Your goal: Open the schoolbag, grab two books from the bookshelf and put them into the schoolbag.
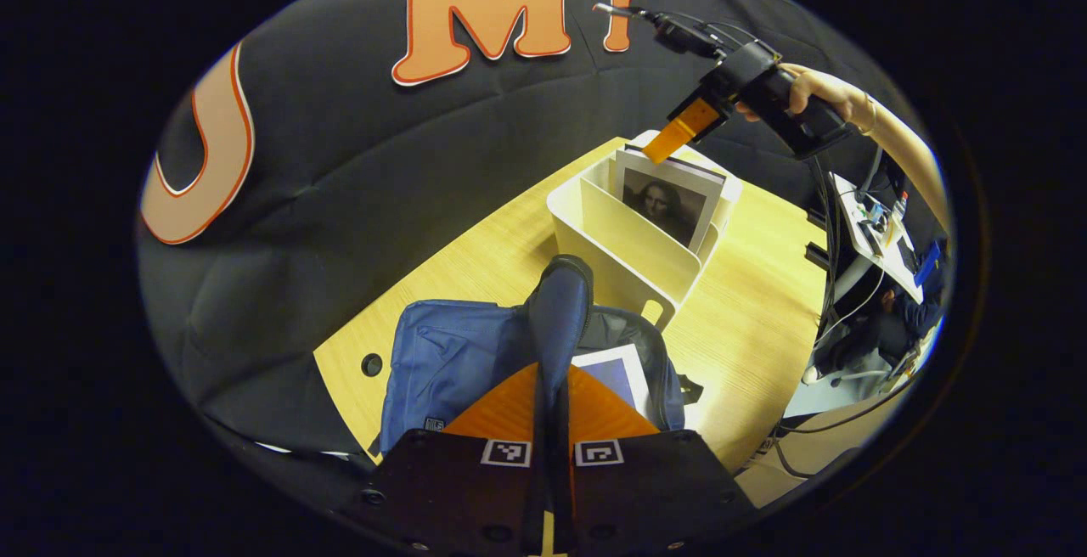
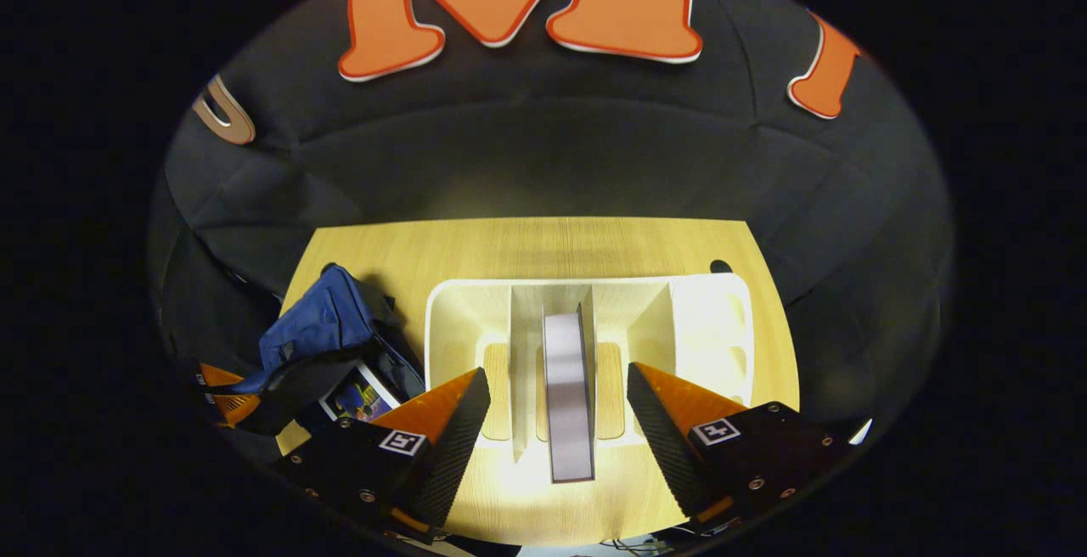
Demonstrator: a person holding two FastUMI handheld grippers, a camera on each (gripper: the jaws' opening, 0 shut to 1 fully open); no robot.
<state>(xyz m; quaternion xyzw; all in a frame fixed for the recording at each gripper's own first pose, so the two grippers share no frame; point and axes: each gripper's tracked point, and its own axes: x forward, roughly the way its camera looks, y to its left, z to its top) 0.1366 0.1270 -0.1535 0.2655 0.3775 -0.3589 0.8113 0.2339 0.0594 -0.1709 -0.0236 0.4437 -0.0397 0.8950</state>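
Wooden table (image 2: 526,243) under everything. Blue schoolbag (image 1: 450,353) at its left end, mouth held open, one book (image 1: 616,374) already inside (cover partly visible). White bookshelf (image 2: 459,319) standing mid-table, just beside the bag; second book (image 2: 567,396) upright in a middle slot, portrait cover seen from the left gripper view. Left gripper (image 1: 552,387) fingers pinched on the bag's dark strap (image 1: 556,311), lifting it. Right gripper (image 2: 558,421) poised above the shelf, fingers spread wide either side of the book, not touching.
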